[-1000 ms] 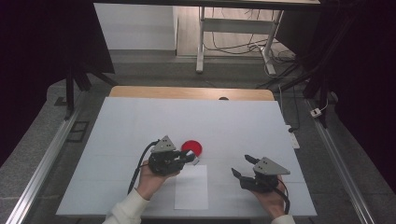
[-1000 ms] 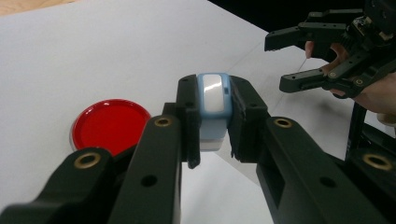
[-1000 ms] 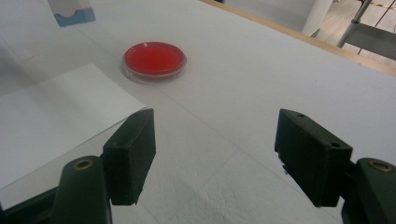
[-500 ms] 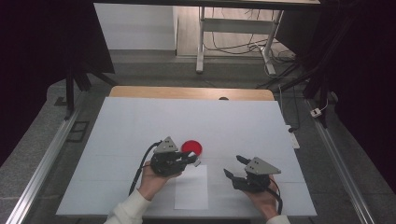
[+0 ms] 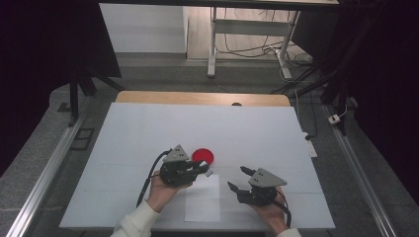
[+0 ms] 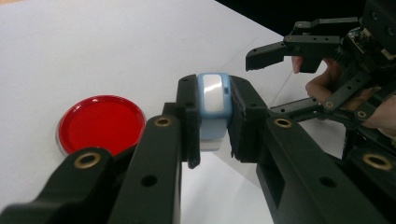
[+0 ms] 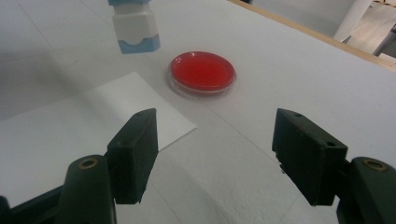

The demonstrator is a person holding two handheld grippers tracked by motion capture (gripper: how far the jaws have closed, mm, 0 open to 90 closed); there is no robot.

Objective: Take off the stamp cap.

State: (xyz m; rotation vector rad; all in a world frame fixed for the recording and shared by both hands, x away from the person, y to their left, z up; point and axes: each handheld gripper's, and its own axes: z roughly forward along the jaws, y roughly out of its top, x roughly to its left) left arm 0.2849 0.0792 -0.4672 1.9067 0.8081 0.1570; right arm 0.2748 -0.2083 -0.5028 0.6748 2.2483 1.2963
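My left gripper point(image 5: 204, 170) is shut on a small blue-and-white block point(image 6: 213, 100), held just above the table over the far edge of a white paper sheet point(image 5: 202, 200). A round red dish point(image 5: 203, 156) lies flat on the table just beyond the block, and its clear rim shows in the right gripper view point(image 7: 202, 71). My right gripper point(image 5: 237, 178) hovers low to the right of the paper, open, with nothing between its jaws point(image 7: 217, 140). It points toward the dish and the hanging block point(image 7: 135, 28).
Everything rests on a white tabletop point(image 5: 148, 128) with a wooden strip at its far edge point(image 5: 197, 98). Metal rails run along both sides, and cables and a table frame lie on the floor beyond.
My right gripper has slid left, closer to the paper and the left gripper. The left gripper and its block have stayed in place.
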